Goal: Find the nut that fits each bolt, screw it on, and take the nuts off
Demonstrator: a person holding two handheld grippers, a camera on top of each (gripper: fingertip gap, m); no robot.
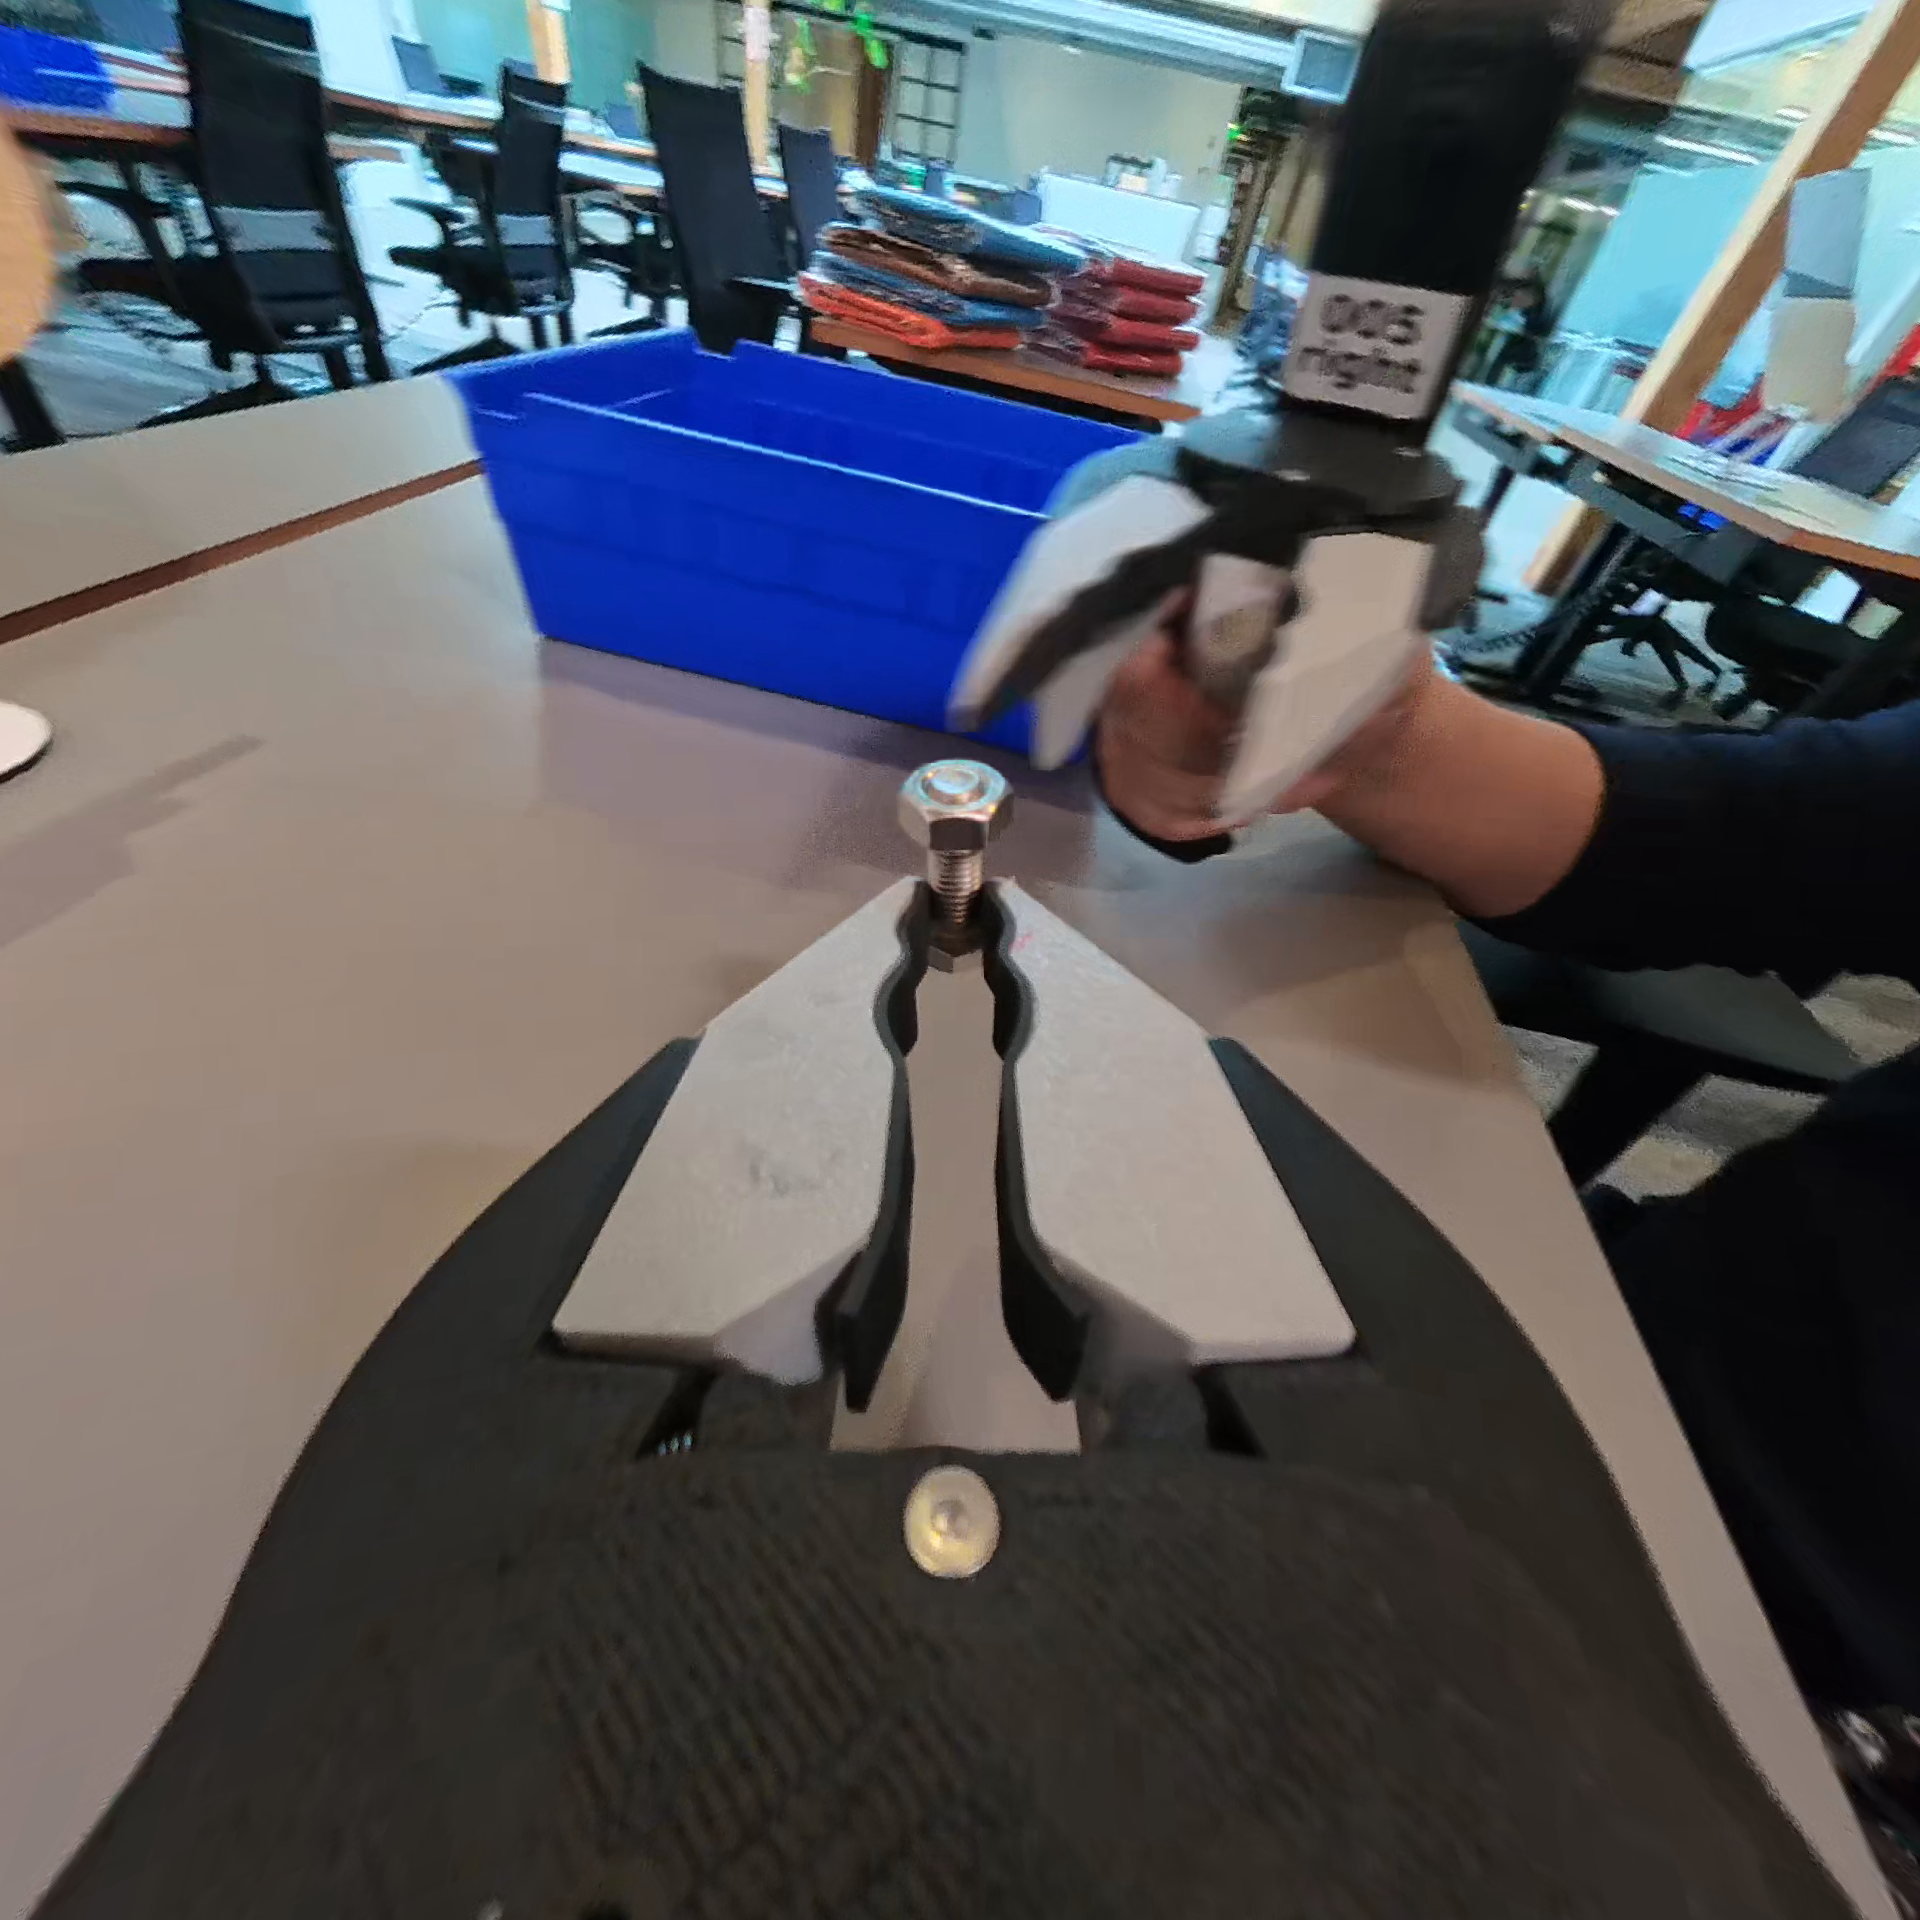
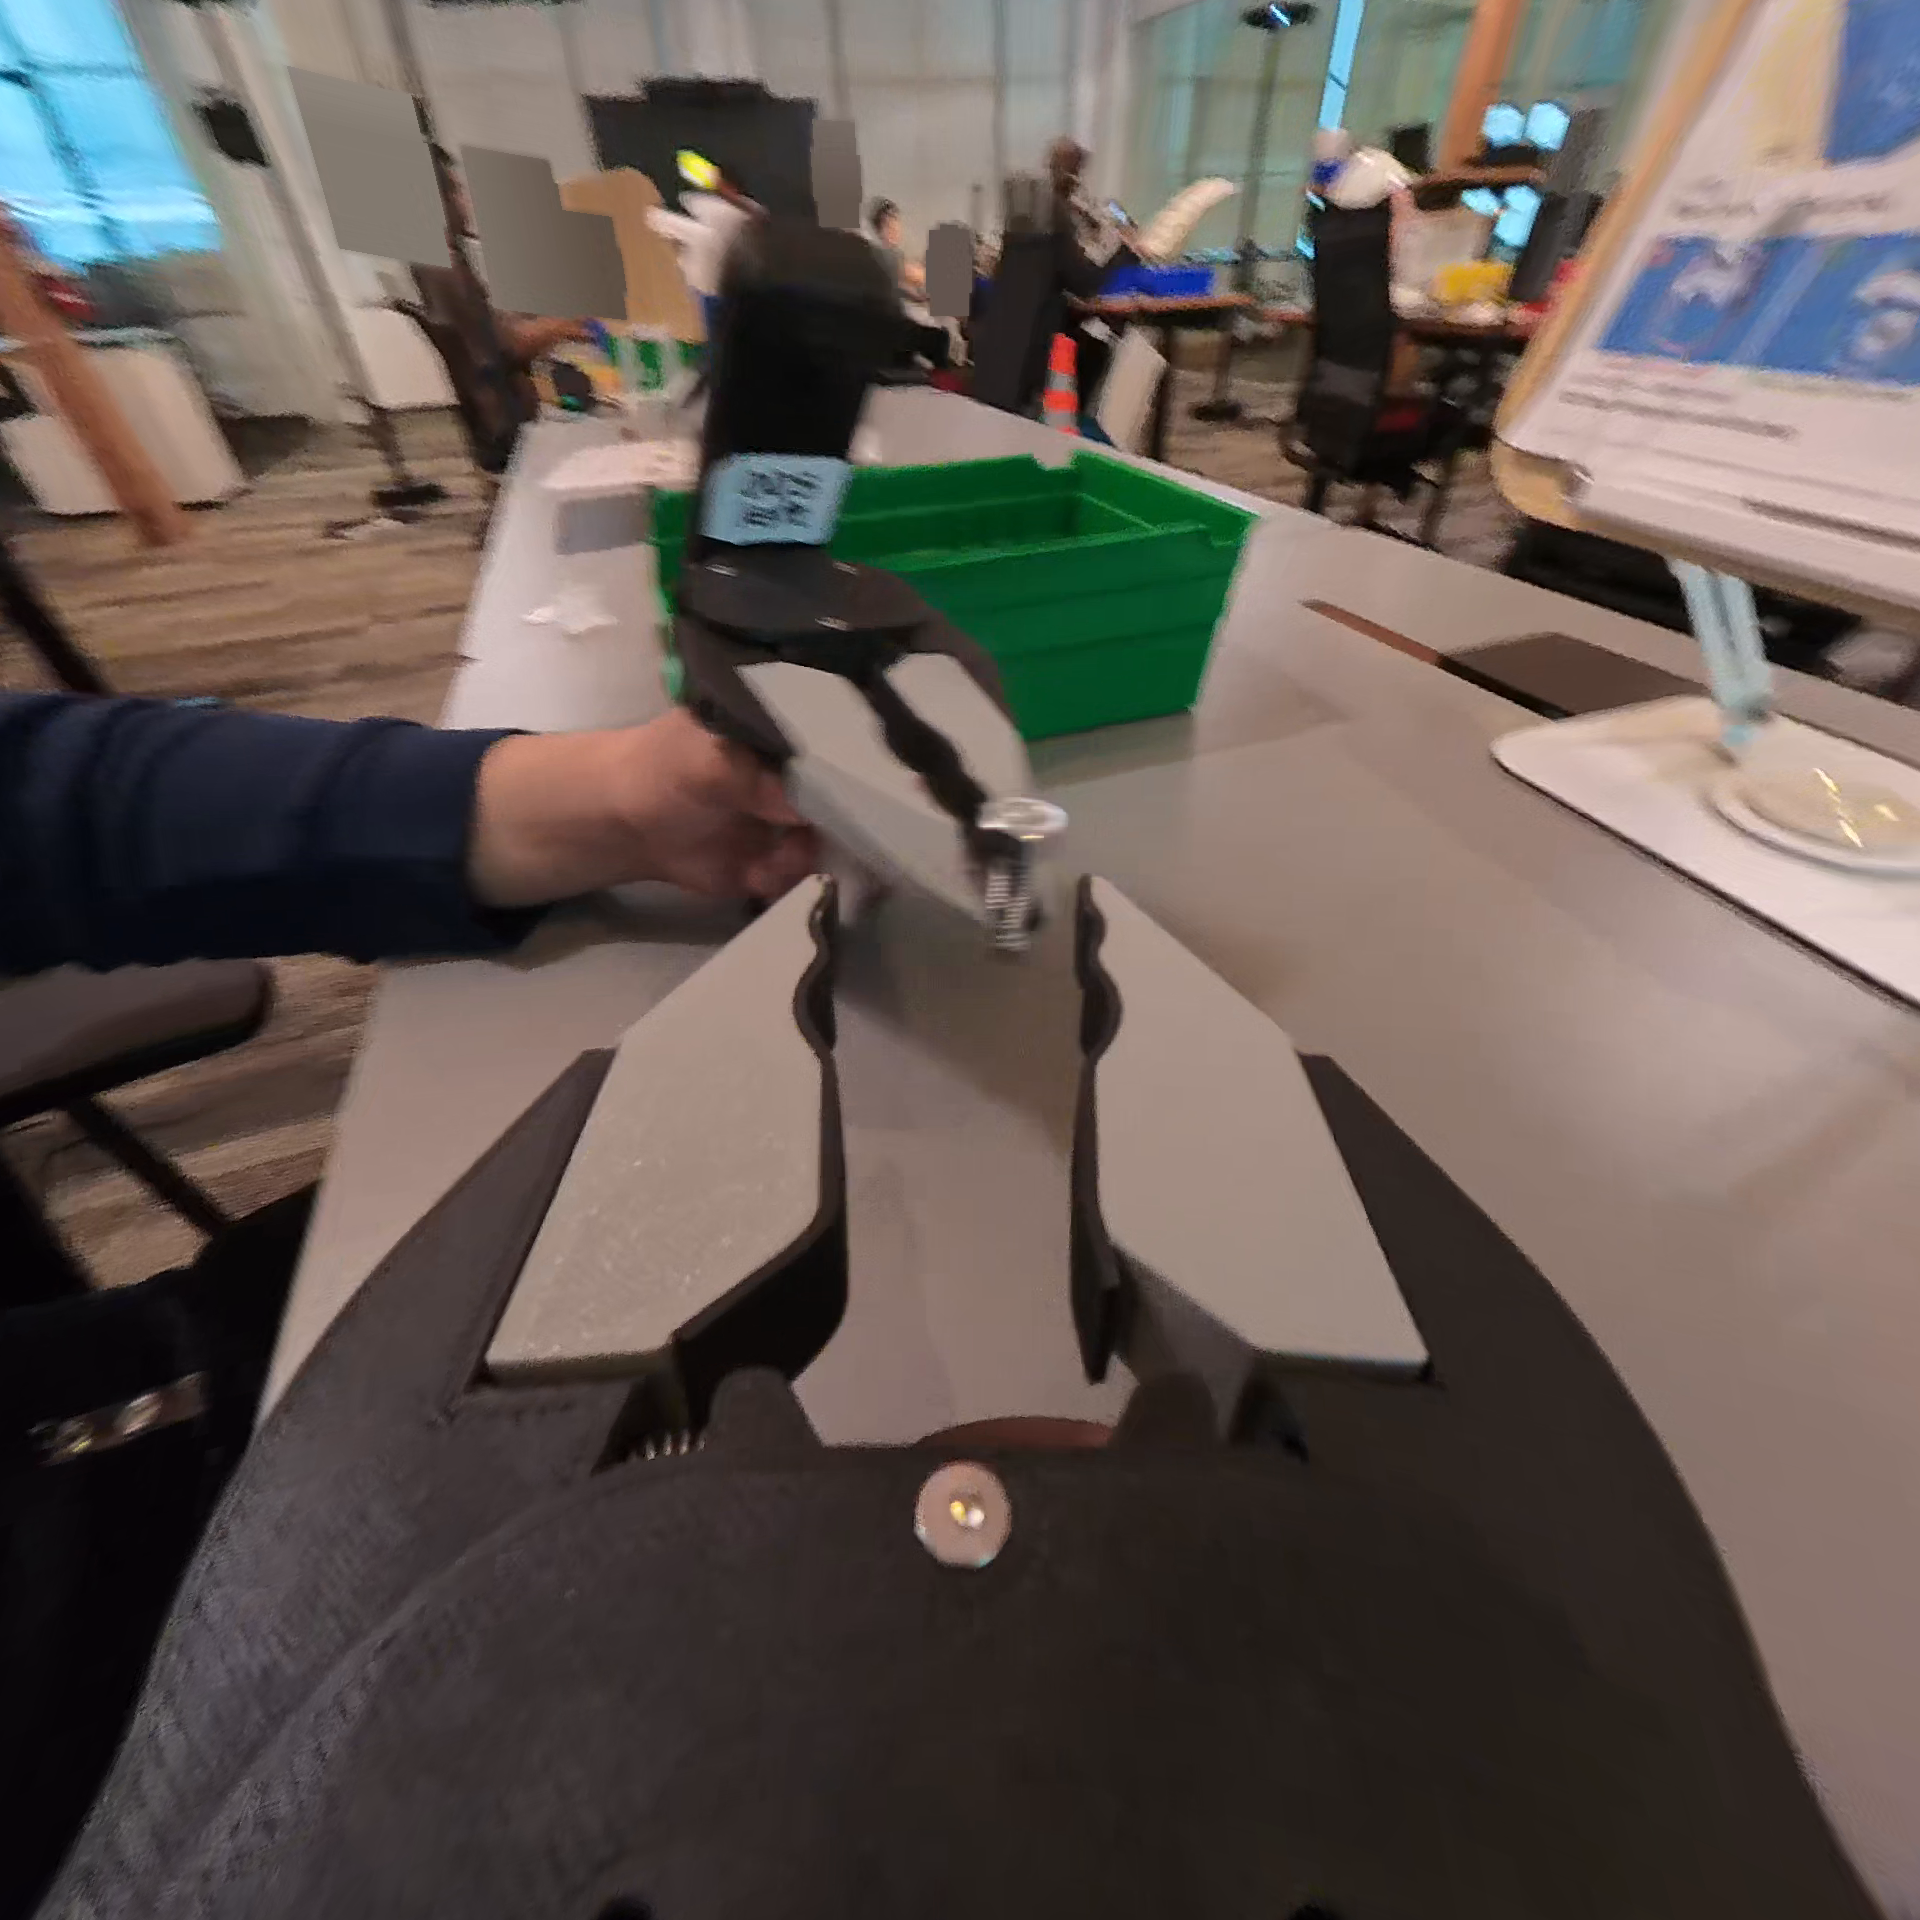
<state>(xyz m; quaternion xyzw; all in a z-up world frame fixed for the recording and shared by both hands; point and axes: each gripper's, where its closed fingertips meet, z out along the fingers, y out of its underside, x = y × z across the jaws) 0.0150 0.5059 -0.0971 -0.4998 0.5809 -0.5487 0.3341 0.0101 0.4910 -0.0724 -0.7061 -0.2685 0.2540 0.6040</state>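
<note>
Left gripper (image 1: 954, 914) clamped on bolt (image 1: 954, 831) by its threaded shank, head pointing away, above grey tabletop (image 1: 312, 883). Small nut (image 1: 943, 954), apparently, on the shank between the jaws. Right gripper (image 2: 954, 914) jaws parted, holding nothing, just short of bolt. Blue bin (image 1: 769, 520) beyond; green bin (image 2: 1091, 603) opposite.

- Left tool (image 1: 954, 914): fingers nearly closed, tips pinched on something thin; seen tilted downward in right wrist view (image 2: 1013, 883).
- Left hand (image 2: 644, 821) wrapped around the handle from below, dark sleeve reaching in from the left.
- Right tool (image 2: 951, 914): fingers spread wide, nothing between them.
- Right tool in left wrist view (image 1: 1132, 748): raised, tips pointing down, motion-blurred.
- Right hand (image 1: 1299, 748) gripping its handle, dark sleeve behind.
</note>
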